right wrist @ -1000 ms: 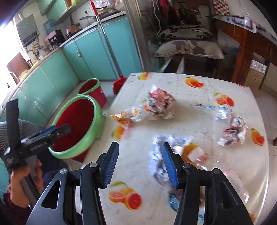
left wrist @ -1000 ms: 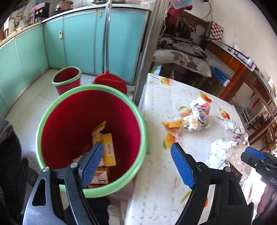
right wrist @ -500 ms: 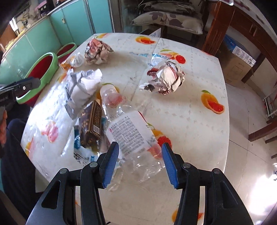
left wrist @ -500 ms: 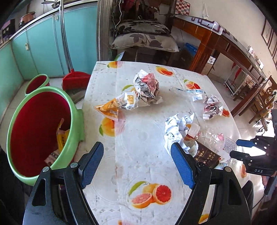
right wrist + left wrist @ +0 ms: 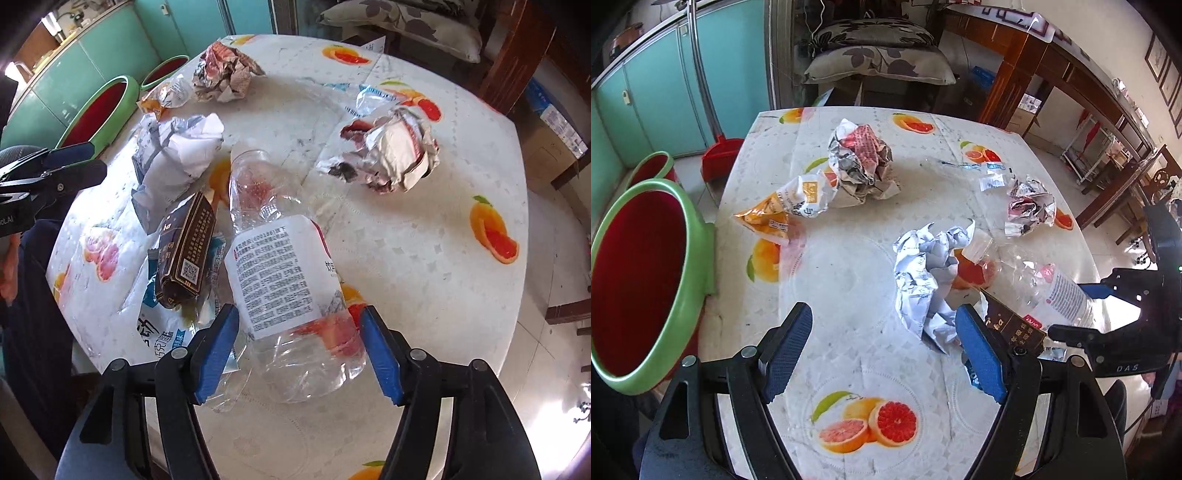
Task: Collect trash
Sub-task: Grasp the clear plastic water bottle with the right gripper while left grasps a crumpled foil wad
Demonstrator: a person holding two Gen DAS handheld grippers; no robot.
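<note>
My right gripper (image 5: 300, 350) is open, its jaws either side of the base of a crushed clear plastic bottle (image 5: 284, 266) lying on the table; the bottle also shows in the left wrist view (image 5: 1049, 284). My left gripper (image 5: 886, 354) is open and empty above the table, a crumpled white paper (image 5: 927, 273) just ahead of its right finger. A brown carton (image 5: 186, 251) lies left of the bottle. A red bin with green rim (image 5: 642, 280) stands left of the table. Other trash: newspaper ball (image 5: 860, 162), orange snack bag (image 5: 786, 210), small paper ball (image 5: 1030, 206).
The table (image 5: 849, 288) has a fruit-print cover and rounded edges. A second small red bin (image 5: 652, 168) and a red dustpan (image 5: 720, 155) stand on the floor by teal cabinets (image 5: 665, 88). A cushioned chair (image 5: 879, 62) and wooden sideboard (image 5: 1052, 74) lie beyond the table.
My left gripper swung from over the red bin to above the table. My right gripper moved from the white paper to the clear bottle and now straddles its base.
</note>
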